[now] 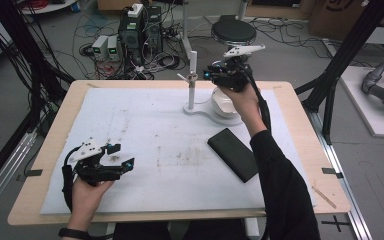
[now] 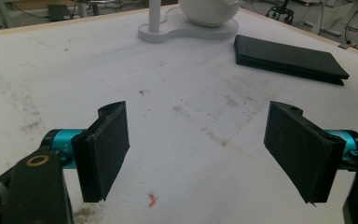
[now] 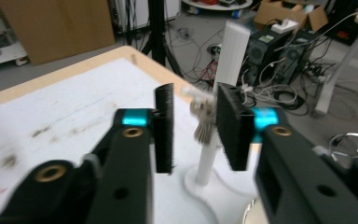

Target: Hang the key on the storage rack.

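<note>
Right claw, jaws parted, around blurred keys on white stand.

In the right gripper view, the small silvery bunch of metal pieces hanging on the white upright post is blurred, so what they are cannot be told. In the high view, the white rounded bowl-shaped object just beside that post is partly hidden behind the person's right hand and the right tongs. In the left gripper view the post and the rounded object are cut off by the top edge, and the flat black rectangular case beside them shows no readable detail.
</note>
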`<state>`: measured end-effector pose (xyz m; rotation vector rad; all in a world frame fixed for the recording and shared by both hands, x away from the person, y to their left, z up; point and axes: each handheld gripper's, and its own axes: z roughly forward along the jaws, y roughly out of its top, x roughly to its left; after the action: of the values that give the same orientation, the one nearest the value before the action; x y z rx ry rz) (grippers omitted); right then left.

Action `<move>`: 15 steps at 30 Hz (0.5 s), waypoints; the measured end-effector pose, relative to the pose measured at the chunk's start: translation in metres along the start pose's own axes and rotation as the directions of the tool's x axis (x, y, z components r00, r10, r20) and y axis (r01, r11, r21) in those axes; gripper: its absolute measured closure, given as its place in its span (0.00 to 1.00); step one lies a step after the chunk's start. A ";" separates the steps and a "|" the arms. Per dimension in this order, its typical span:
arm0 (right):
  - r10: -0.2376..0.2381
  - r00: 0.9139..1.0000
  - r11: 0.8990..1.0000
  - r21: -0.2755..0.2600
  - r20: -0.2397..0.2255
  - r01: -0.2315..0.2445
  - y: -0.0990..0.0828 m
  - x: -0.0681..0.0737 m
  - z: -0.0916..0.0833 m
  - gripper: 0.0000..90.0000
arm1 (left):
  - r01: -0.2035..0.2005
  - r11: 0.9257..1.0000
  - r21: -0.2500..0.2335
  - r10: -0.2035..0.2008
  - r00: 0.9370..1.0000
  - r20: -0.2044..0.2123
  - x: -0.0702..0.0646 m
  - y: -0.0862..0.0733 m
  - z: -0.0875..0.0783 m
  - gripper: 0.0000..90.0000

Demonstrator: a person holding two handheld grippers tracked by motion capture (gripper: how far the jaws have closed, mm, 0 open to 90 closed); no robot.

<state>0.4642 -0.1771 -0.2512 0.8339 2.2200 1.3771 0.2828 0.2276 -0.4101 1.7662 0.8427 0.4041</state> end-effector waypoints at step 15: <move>0.036 0.999 0.999 -0.037 0.000 -0.036 -0.072 0.007 -0.082 0.47 | -0.024 1.000 -0.005 0.024 1.000 -0.014 0.001 0.008 0.018 0.25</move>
<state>0.3891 -0.2510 -0.2804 0.8655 2.1816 1.4300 0.2977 0.2145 -0.4089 1.7719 0.8301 0.4348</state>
